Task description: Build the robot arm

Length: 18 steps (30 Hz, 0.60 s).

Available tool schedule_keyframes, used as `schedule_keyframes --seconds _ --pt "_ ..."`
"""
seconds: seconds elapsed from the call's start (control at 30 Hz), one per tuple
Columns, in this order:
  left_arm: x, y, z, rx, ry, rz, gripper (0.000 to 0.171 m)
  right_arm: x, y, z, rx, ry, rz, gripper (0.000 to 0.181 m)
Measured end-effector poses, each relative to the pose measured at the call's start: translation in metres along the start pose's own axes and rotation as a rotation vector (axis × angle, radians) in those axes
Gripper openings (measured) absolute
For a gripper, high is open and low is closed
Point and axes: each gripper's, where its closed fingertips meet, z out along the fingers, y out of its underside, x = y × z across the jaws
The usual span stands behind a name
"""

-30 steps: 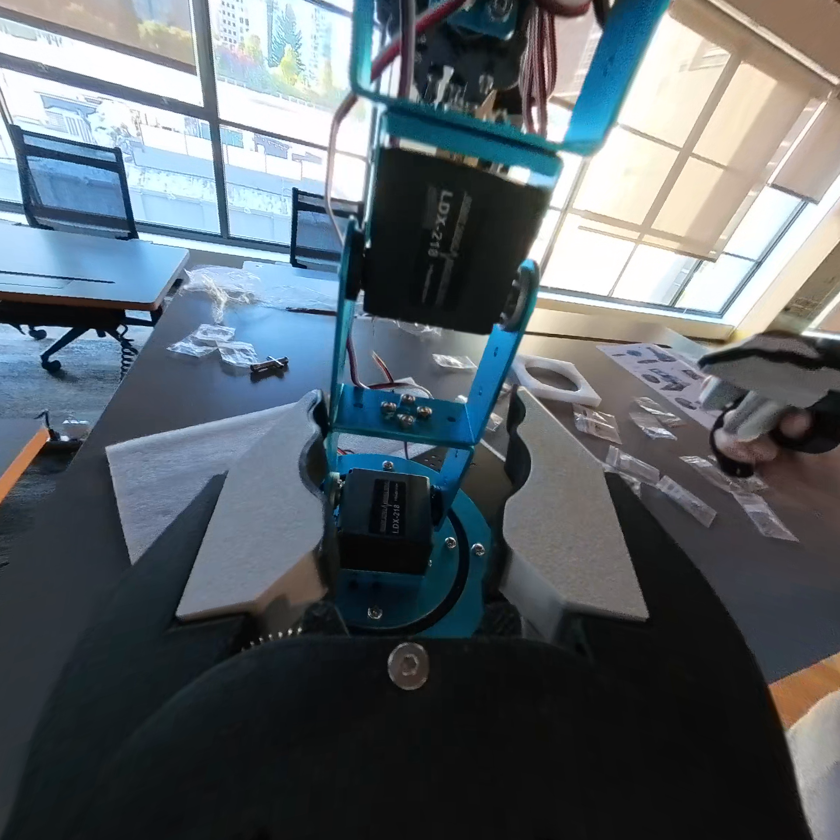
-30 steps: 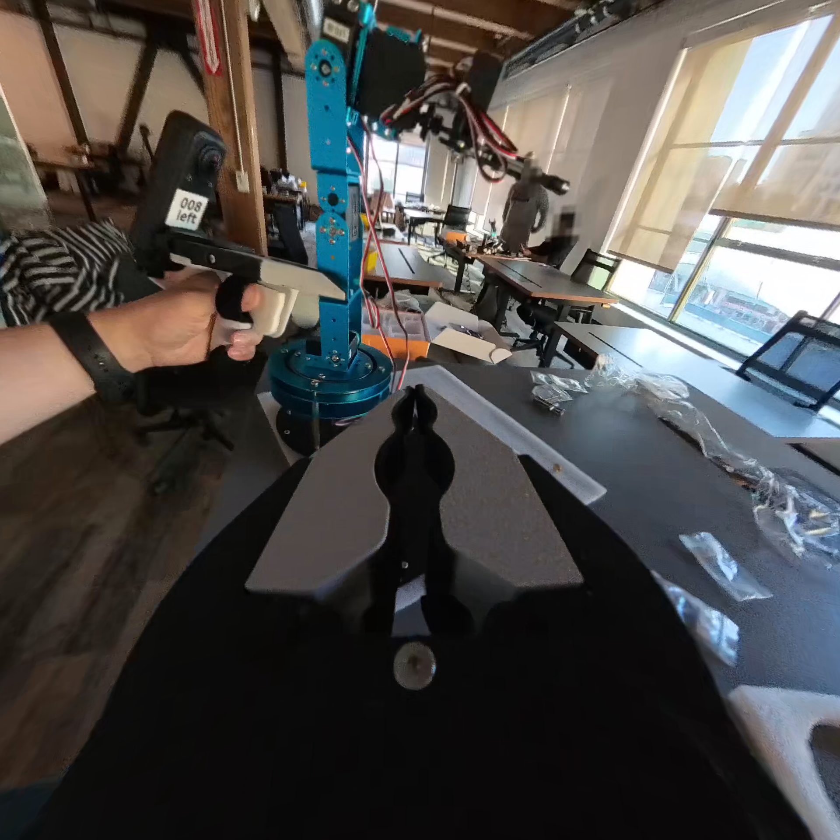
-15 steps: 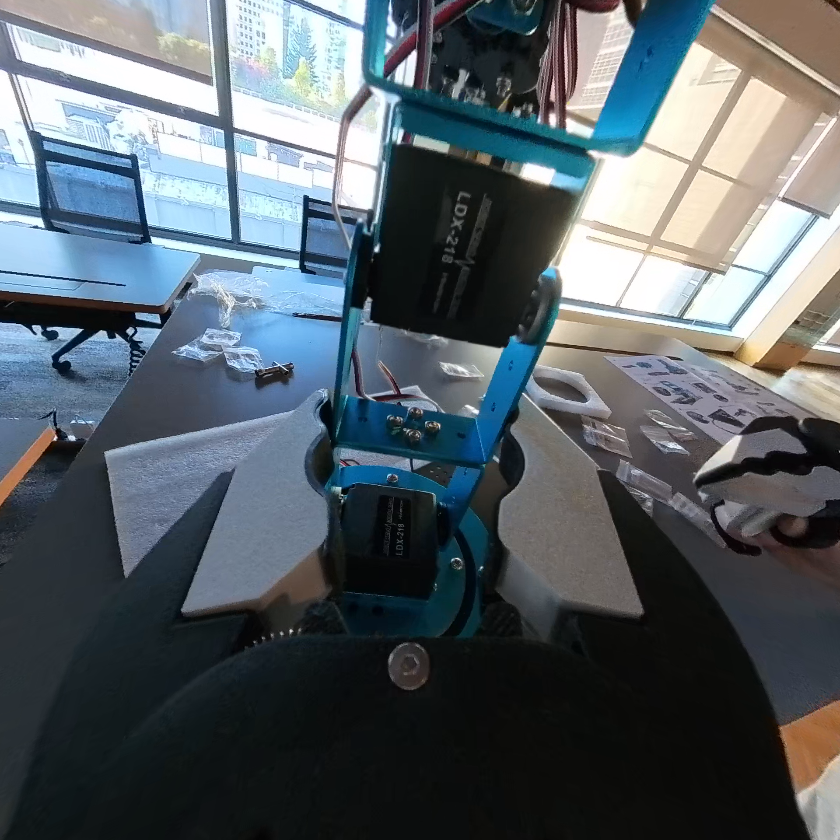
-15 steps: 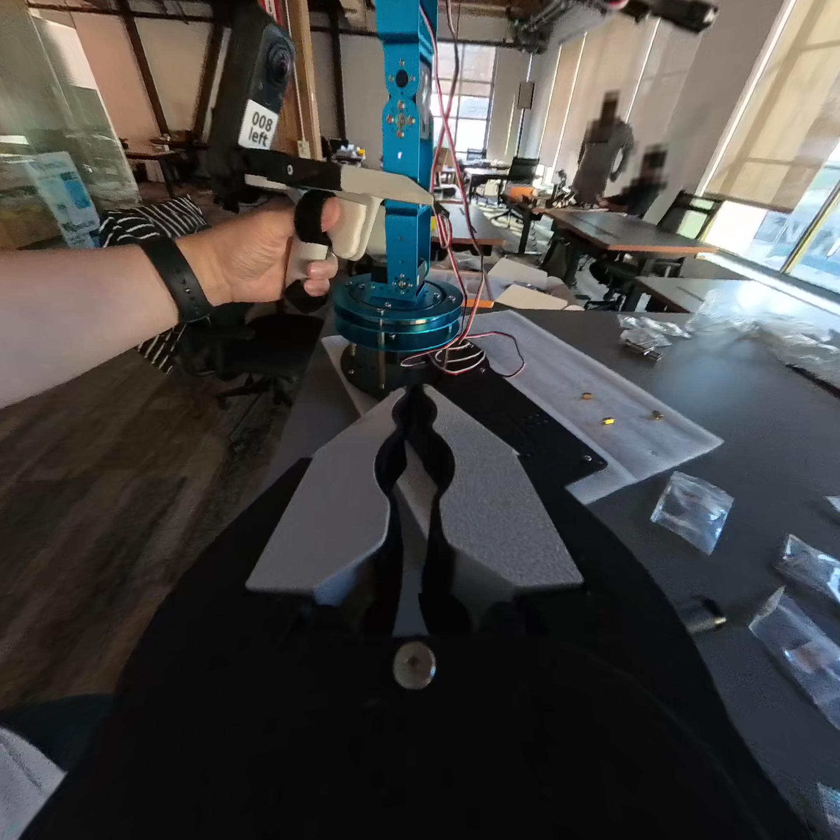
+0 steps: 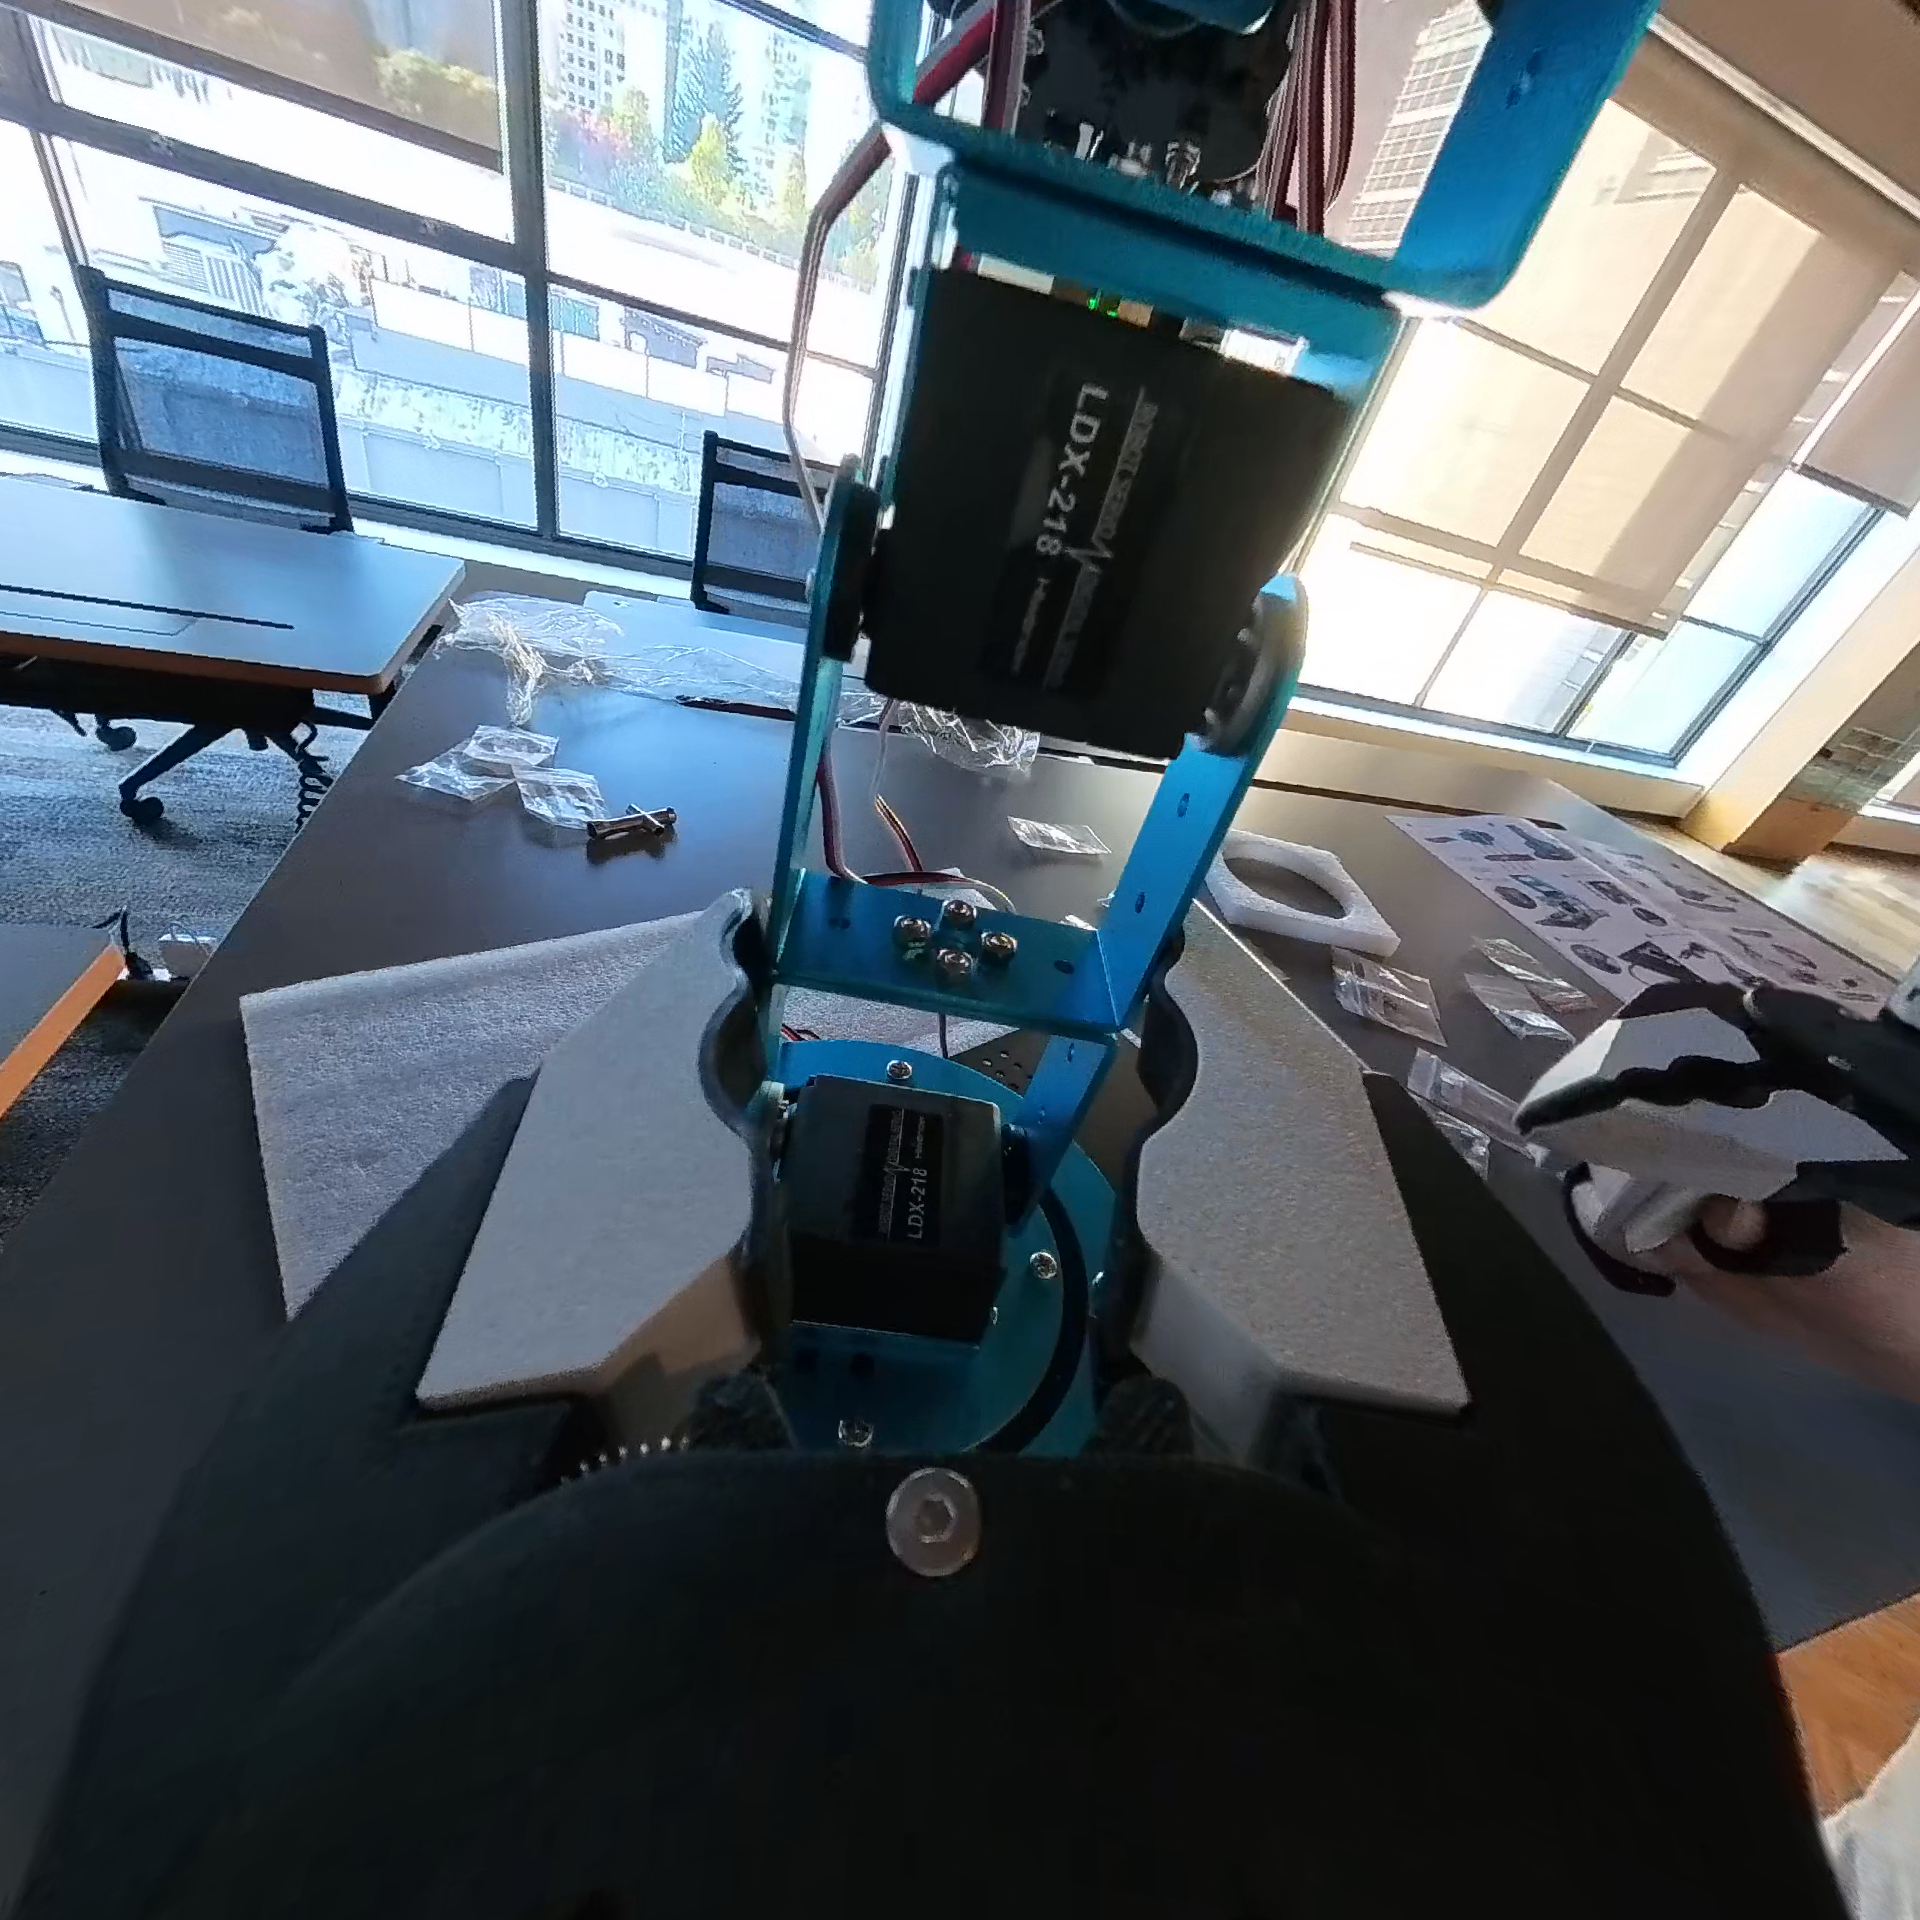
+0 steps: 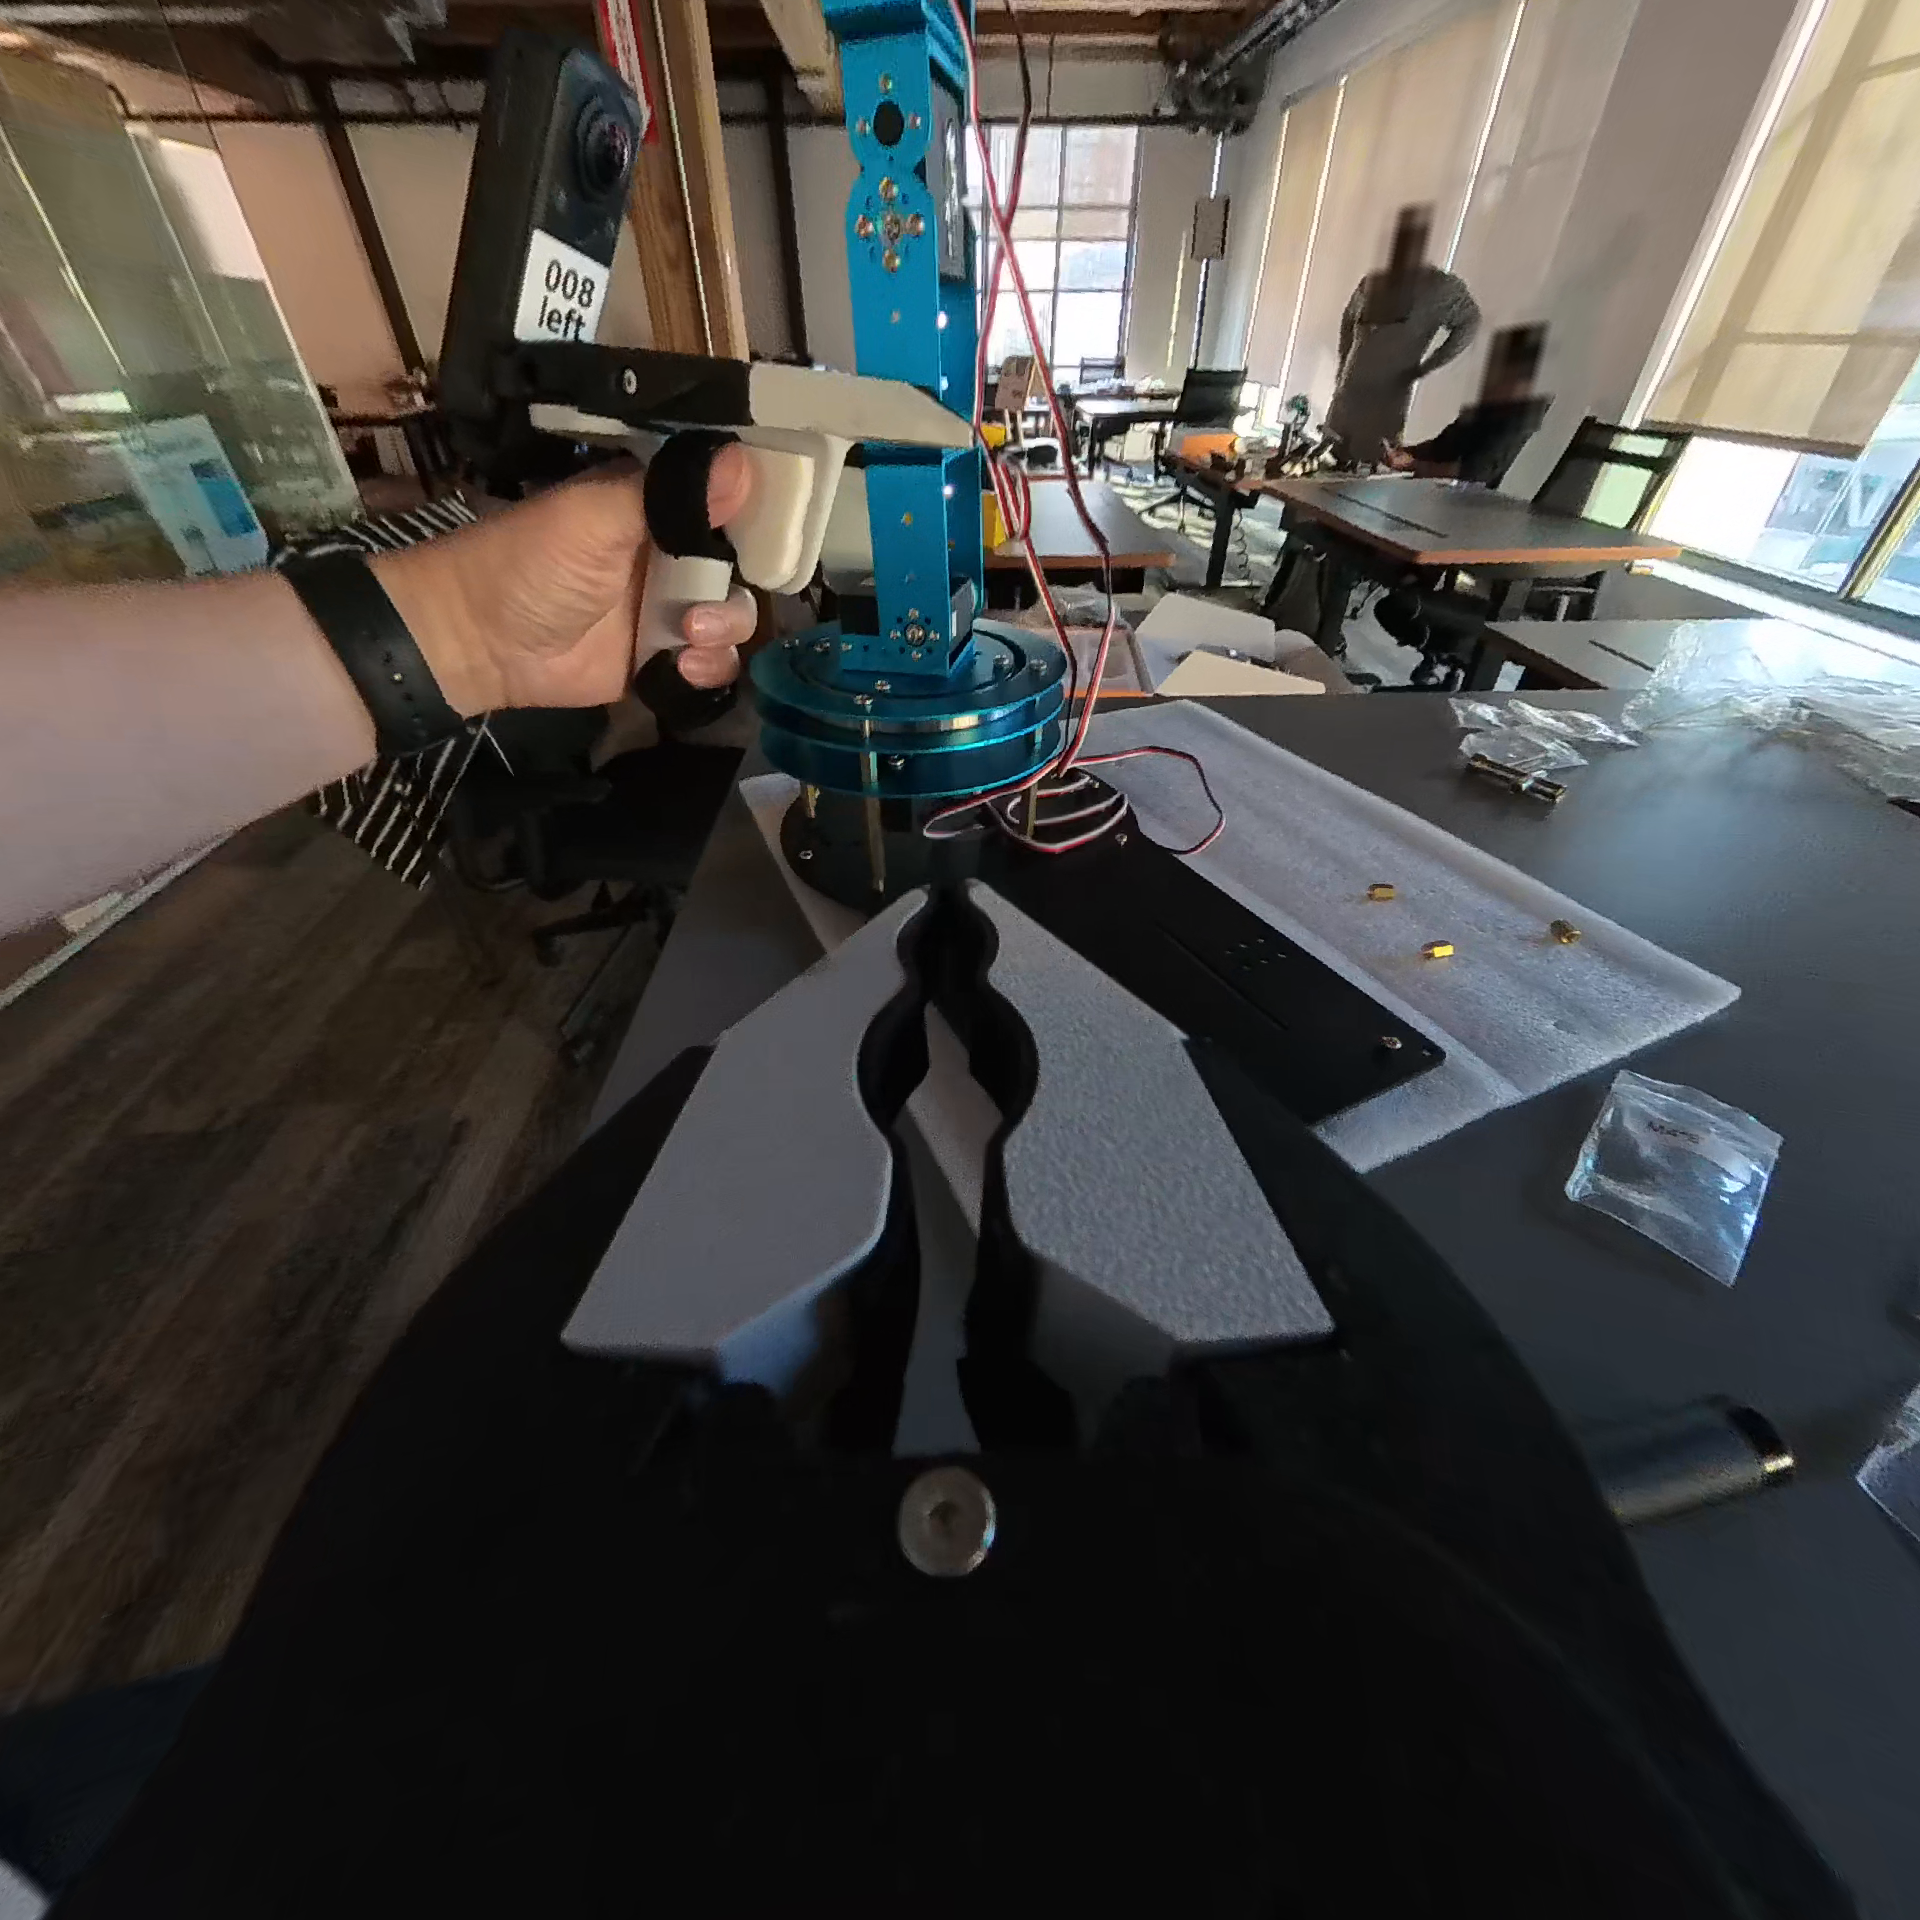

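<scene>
Left gripper (image 5: pixel 951 1023): its fingers (image 5: pixel 597 1153) are closed against both sides of the lower bracket of a small blue robot arm (image 5: pixel 1049 790), holding it just above the arm's round turntable base (image 6: pixel 909 691). The grip appears to carry the assembly: in the right wrist view the base's standoff legs hang just over a black base plate (image 6: pixel 1226 987), though whether they touch it is hard to judge. The plate lies on a white foam sheet (image 6: pixel 1475 935) on the dark worktop (image 6: pixel 1766 862), the arm's servo wires (image 6: pixel 1081 810) trailing onto it. Right gripper (image 6: pixel 940 904): fingers all but closed, holding nothing, their tips near the plate's edge below the base. Three small brass standoffs (image 6: pixel 1439 949) rest on the foam; clear parts bags (image 6: pixel 1673 1174) lie beside it.
</scene>
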Motion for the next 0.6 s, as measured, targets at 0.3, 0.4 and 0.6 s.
schedule_keyframes --seconds 0.3,0.4,0.6 --pt "-0.001 0.000 0.001 -0.012 -0.040 -0.013 0.072 -0.001 0.010 -0.006 0.010 0.010 -0.051 0.005" --pt "-0.001 -0.001 0.001 -0.004 -0.046 -0.023 0.073 0.000 0.005 -0.010 0.049 0.009 -0.040 0.000" --pt "-0.001 -0.001 0.001 0.007 -0.048 -0.036 0.073 -0.004 0.005 -0.007 0.048 0.007 -0.083 0.000"
